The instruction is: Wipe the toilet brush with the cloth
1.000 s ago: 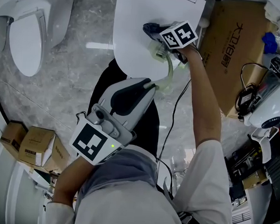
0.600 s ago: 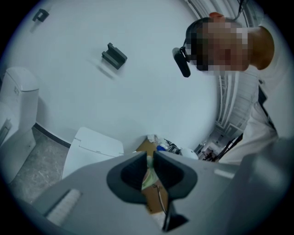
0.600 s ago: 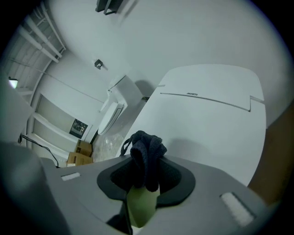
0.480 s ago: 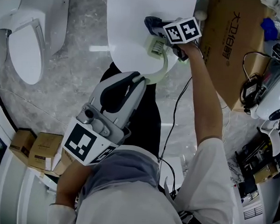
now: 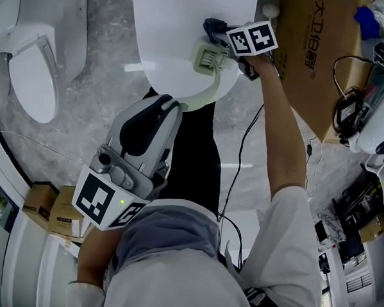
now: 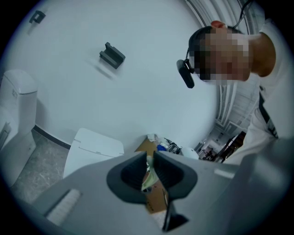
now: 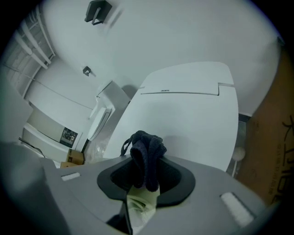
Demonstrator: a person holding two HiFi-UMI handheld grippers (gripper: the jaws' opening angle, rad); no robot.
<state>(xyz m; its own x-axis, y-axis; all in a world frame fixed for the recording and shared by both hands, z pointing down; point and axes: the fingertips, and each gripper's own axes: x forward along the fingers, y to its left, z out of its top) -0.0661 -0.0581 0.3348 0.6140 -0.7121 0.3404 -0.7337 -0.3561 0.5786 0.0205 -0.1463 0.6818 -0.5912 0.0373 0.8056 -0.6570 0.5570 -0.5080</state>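
Left tool (image 5: 174,107) is clamped on the handle of the pale green toilet brush (image 5: 208,59). Right tool (image 5: 225,41) pinches a dark cloth (image 5: 214,27) against the brush head, above a toilet lid (image 5: 173,27). Wiping pressure could twist the thin handle loose.

We look down on a closed toilet (image 5: 179,27) straight ahead of us. The toilet brush (image 5: 210,59) runs from near to far over the lid. Its handle end sits between the jaws of our left gripper (image 5: 174,106) at the lid's near edge, and its head lies farther out. Just behind the head, the cloth (image 5: 213,27) is pinched in our right gripper (image 5: 220,41), which reaches in from the right. A second toilet (image 5: 33,64) stands to the left. A cardboard box (image 5: 312,66) stands to the right, and small boxes (image 5: 48,206) sit near us on the left.
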